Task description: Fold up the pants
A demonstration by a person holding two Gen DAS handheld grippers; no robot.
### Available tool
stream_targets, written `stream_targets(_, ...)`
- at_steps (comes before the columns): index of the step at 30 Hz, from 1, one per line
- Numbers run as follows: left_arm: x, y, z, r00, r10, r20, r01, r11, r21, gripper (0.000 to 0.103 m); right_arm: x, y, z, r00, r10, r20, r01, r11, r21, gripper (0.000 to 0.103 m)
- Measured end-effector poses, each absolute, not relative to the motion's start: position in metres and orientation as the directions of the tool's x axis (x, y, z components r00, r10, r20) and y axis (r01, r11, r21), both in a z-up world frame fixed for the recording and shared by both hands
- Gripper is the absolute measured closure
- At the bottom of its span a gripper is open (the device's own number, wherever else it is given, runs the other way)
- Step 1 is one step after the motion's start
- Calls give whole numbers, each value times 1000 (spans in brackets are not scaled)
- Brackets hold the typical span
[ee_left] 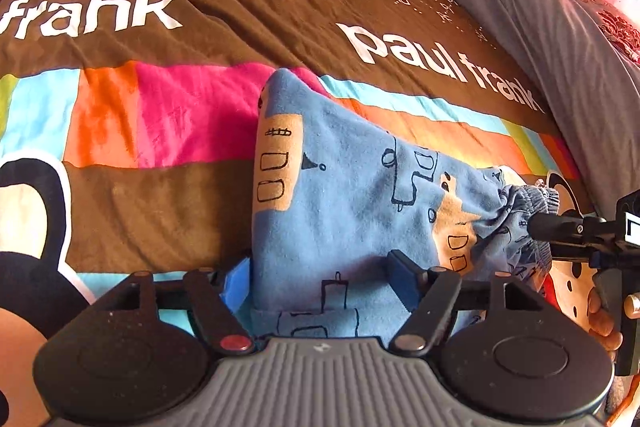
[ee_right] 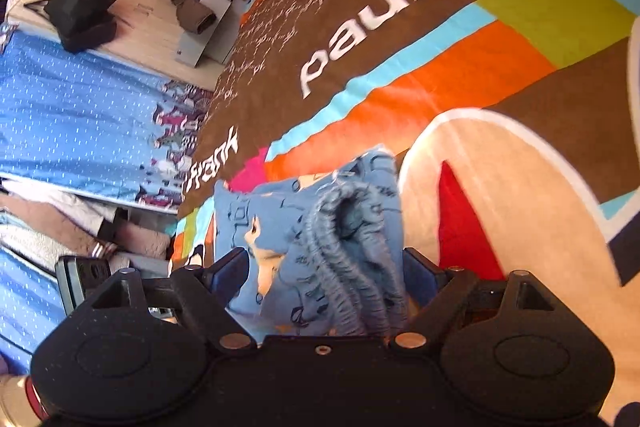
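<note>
Here the blue printed pants point(ee_left: 340, 195) lie folded on the bed's brown blanket point(ee_left: 168, 211), low and centre. The left gripper point(ee_left: 320, 283) straddles their near edge, jaws apart. The right gripper point(ee_right: 324, 267) stands open around the bunched waistband point(ee_right: 352, 227).

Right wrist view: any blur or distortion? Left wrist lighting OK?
Right wrist view: fisheye tilts and bends the bedspread, with soft smear at the white outline; pants fairly sharp. Left wrist view: warm sunlight, pants sharp, overexposed pink glare top right, strong barrel curvature.
</note>
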State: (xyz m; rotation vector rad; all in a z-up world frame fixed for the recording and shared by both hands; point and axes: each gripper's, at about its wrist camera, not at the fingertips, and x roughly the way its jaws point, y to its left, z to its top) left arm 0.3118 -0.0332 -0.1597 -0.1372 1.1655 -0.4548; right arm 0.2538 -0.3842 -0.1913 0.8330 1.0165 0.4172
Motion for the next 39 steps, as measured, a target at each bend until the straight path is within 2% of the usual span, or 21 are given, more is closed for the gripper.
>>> stream_targets(3,311,-35,-161,316,-417,-852,271,900,-340,23,253,-380,-194,482,668,-567,62,619,783,18)
stream_targets(6,311,-42,-165,315,-424,-849,277,897,-345,16,254,-368,-193,465,652,-599,21,669,743,19)
stream_targets(7,311,-45,-165,323,-424,-846,287,896,-340,18,255,-364,-191,461,640,-614,5,691,723,29)
stream_targets(8,311,-46,-164,332,-433,-838,292,892,-346,29,257,-363,-192,454,631,-629,3,705,709,69)
stream_targets(9,314,-44,-163,325,-458,-827,292,881,-373,69,259,-364,-194,442,633,-636,11,705,709,86)
stream_targets(10,318,-42,-162,311,-486,-817,281,868,-410,83,259,-365,-193,454,636,-624,7,698,716,85)
stream_targets(12,318,-43,-155,331,-484,-810,294,869,-399,91,259,-364,-184,459,647,-609,-28,695,718,85)
stream_targets(20,341,-27,-96,499,-502,-706,278,865,-417,93,296,-364,-134,537,683,-496,-128,647,752,86)
stream_targets(22,364,-22,-82,548,-493,-676,270,869,-415,93,319,-364,-118,557,691,-461,-166,636,754,86)
stream_targets(25,407,-23,-80,573,-464,-675,261,884,-387,92,368,-361,-108,559,697,-449,-202,640,741,86)
stream_targets(28,447,-33,-104,557,-401,-727,247,916,-316,91,422,-353,-121,532,677,-509,-222,691,688,86)
stream_targets(31,470,-46,-136,503,-312,-806,240,946,-217,86,459,-343,-150,485,608,-628,-221,780,585,82)
stream_targets(32,470,-48,-144,497,-276,-823,236,955,-178,77,465,-342,-162,470,567,-676,-207,816,540,81)
stream_targets(33,468,-47,-147,507,-251,-825,219,963,-158,57,467,-345,-173,462,538,-705,-183,836,518,77)
stream_targets(34,461,-43,-149,526,-219,-822,188,972,-139,38,465,-351,-179,470,523,-712,-160,843,513,61)
stream_targets(36,447,-30,-151,536,-189,-823,144,981,-132,27,451,-366,-185,500,514,-697,-137,842,522,54)
stream_targets(38,432,-16,-153,523,-184,-832,123,983,-139,27,437,-376,-183,511,495,-703,-137,854,502,42)
stream_targets(39,425,-12,-151,525,-181,-831,118,983,-140,27,428,-381,-178,521,474,-710,-142,868,475,41)
